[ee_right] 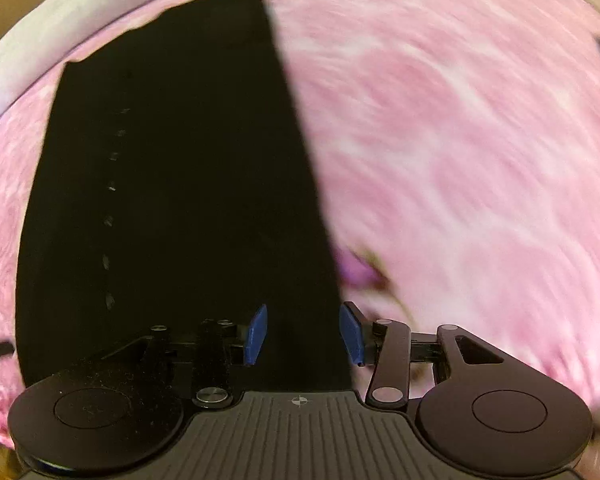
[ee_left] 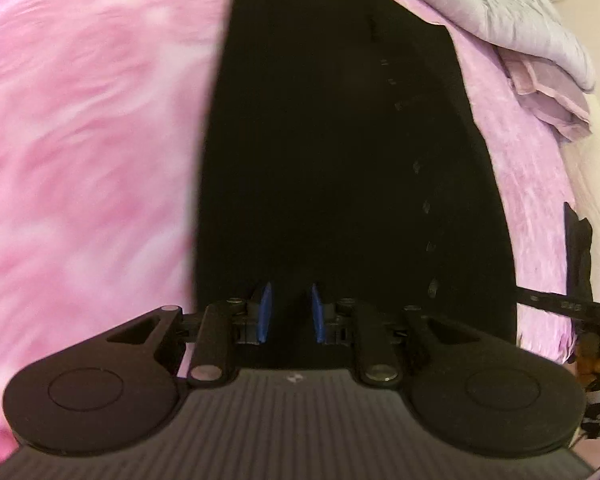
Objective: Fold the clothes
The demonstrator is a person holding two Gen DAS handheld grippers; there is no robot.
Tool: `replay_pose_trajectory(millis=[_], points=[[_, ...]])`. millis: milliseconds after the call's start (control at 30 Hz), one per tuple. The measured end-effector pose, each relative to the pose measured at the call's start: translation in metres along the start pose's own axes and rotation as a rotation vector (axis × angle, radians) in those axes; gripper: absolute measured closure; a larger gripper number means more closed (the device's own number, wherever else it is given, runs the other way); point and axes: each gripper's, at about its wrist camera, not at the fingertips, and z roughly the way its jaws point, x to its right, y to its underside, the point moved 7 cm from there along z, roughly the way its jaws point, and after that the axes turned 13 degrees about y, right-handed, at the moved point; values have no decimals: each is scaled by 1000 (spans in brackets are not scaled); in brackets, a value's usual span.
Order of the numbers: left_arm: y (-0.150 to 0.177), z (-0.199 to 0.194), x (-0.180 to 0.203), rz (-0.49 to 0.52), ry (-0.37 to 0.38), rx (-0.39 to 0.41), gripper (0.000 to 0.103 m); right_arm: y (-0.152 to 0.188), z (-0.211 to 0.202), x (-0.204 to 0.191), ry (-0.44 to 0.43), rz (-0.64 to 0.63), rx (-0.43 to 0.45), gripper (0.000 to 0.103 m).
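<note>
Although both claws sit at the near end of the black garment (ee_left: 332,160), neither visibly pinches it: the left gripper (ee_left: 290,312) stands narrowly parted over dark cloth, the right gripper (ee_right: 302,334) wider, straddling the garment's right edge. From there the long strip, with its row of small buttons (ee_right: 110,220), runs straight away along both claws' fingers across the pink bedspread (ee_right: 460,140), toward rumpled pale bedding (ee_left: 520,20).
</note>
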Motion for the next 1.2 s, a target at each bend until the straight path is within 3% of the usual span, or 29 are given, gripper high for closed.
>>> replay_pose_trajectory(millis=[67, 133, 333, 533, 733, 800, 867, 1033, 1200], points=[[-18, 21, 4, 41, -4, 0, 87, -18, 17, -21, 0, -73, 61, 58], [-34, 37, 5, 47, -15, 21, 87, -32, 39, -34, 22, -124, 68, 58], [-96, 66, 8, 58, -56, 105, 88, -93, 66, -44, -9, -178, 136, 58], [-160, 109, 17, 115, -105, 132, 87, -155, 91, -54, -44, -230, 208, 58], [-225, 134, 26, 146, -108, 154, 87, -218, 113, -62, -59, -270, 296, 58], [-242, 140, 28, 140, -96, 161, 87, -243, 111, -61, -16, -254, 360, 58], [-259, 145, 31, 131, -77, 168, 87, -270, 115, -56, -33, -222, 365, 58], [-296, 164, 42, 66, 34, 175, 80, -325, 134, -44, -146, -166, 275, 58], [-332, 191, 49, -41, 165, 203, 74, -336, 143, -41, -182, -185, 189, 58]])
